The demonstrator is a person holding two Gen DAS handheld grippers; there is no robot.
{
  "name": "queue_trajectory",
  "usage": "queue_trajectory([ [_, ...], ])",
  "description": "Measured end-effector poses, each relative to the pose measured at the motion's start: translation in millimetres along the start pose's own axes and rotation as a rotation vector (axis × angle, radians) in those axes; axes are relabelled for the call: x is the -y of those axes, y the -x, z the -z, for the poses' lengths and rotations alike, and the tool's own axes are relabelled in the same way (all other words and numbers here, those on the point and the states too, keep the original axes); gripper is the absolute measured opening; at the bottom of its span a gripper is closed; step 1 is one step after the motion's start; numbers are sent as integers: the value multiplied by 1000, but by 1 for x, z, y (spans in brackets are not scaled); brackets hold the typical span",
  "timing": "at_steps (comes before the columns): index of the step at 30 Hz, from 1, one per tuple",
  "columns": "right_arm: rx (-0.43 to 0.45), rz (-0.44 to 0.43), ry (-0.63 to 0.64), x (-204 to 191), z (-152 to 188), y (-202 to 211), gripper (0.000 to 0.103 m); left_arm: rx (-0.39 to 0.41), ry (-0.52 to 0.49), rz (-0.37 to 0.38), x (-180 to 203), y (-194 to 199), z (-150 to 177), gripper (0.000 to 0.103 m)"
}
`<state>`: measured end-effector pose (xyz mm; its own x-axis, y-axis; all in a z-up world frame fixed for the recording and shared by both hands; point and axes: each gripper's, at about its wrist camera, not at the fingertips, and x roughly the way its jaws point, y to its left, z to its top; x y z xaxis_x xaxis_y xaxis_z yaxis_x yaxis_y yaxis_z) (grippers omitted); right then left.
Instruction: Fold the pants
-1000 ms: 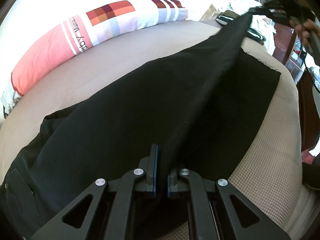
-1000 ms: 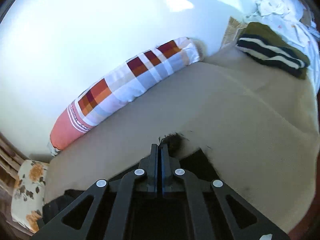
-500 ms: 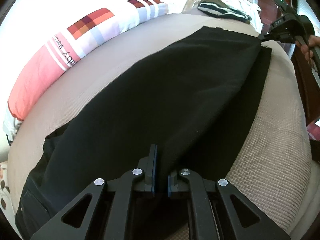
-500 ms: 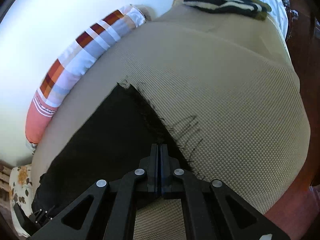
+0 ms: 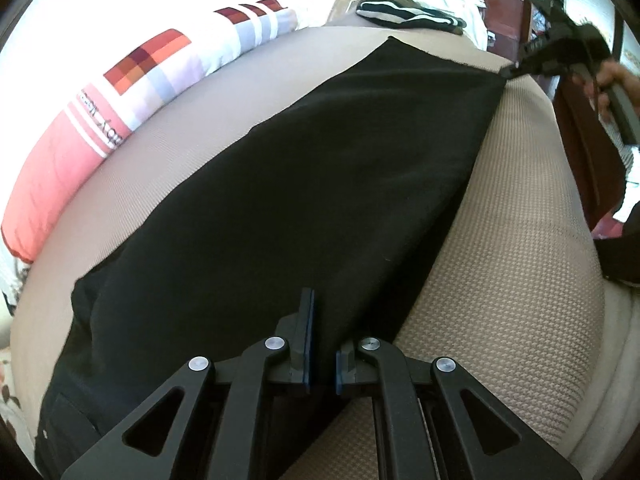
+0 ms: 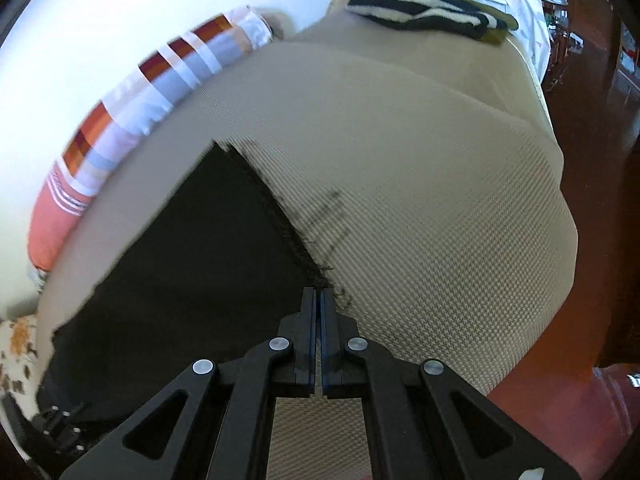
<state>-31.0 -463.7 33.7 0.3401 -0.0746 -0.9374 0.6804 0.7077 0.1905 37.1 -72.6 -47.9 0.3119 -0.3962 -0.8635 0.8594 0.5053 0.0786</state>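
On a beige mattress (image 5: 520, 280), black pants (image 5: 300, 200) lie spread flat, one leg laid over the other, running from the near left to the far right. In the left wrist view, the left gripper (image 5: 322, 344) is clamped on the near edge of the cloth around mid-length; at the far right the right gripper (image 5: 516, 70), held in a hand (image 5: 608, 80), pinches the hem corner. A striped pillow (image 5: 140, 92) lies along the far left, and a striped garment (image 5: 408, 14) sits at the far end.

In the right wrist view, the right gripper (image 6: 318, 300) has its fingers pressed together on the frayed hem corner of the pants (image 6: 192, 272), low against the mattress (image 6: 440, 220). Loose threads trail from that raw edge, a detail the left view does not resolve; the left view alone shows the full length of the cloth.

The fabric looks light, soft and limp, likely to sag between grips, so corners and edges seem the best holds.
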Motion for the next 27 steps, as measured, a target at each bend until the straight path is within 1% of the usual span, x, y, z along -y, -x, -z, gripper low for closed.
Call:
queue_trajectory([
  [1, -2, 9, 10, -1, 0, -3, 0, -3, 9, 3, -1, 0, 0, 13],
  [2, -5, 20, 17, -2, 0, -6, 0, -10, 23, 20, -2, 1, -1, 15],
  [4, -24, 30, 24, -2, 0, -11, 1, -12, 36, 61, -2, 7, 0, 27],
  [5, -26, 33, 27, -3, -1, -10, 5, -9, 40, 74, -2, 11, 1, 33],
  [7, -33, 34, 23, -3, -3, -9, 8, 11, 61, 95, -3, 22, 4, 63],
  [8, -31, 44, 21, -3, -4, -6, 15, 33, 79, 99, -5, 29, 5, 65],
  [9, -24, 47, 17, -2, -6, -3, 20, 57, 99, 108, -9, 37, 7, 65],
  [10, -16, 55, 15, -1, -7, 0, 22, 74, 122, 115, -14, 44, 9, 65],
  [11, -3, 68, 14, -2, -9, 4, 23, 92, 160, 117, -21, 50, 11, 65],
  [13, 31, 63, 33, -9, -17, 14, 23, 120, 249, 92, -41, 59, 16, 66],
  [14, 39, 55, 44, -14, -20, 17, 23, 133, 311, 57, -55, 62, 21, 66],
  [16, 33, -6, 106, -38, -29, 20, 23, 147, 397, -2, -74, 65, 28, 66],
  [17, 28, -29, 136, -51, -32, 20, 23, 156, 462, -45, -88, 67, 35, 66],
  [19, -1, -105, 247, -93, -36, 14, 23, 162, 567, -116, -109, 69, 46, 66],
  [20, -21, -140, 284, -109, -36, 11, 23, 169, 605, -137, -116, 70, 53, 66],
  [21, -56, -200, 353, -139, -35, 3, 23, 174, 644, -160, -123, 72, 58, 66],
  [22, -76, -231, 392, -157, -33, -2, 23, 175, 675, -181, -129, 73, 64, 66],
  [26, -232, -421, 603, -265, -16, -33, 24, 184, 777, -277, -148, 80, 87, 66],
  [27, -266, -455, 648, -290, -8, -41, 28, 184, 802, -292, -152, 81, 93, 66],
])
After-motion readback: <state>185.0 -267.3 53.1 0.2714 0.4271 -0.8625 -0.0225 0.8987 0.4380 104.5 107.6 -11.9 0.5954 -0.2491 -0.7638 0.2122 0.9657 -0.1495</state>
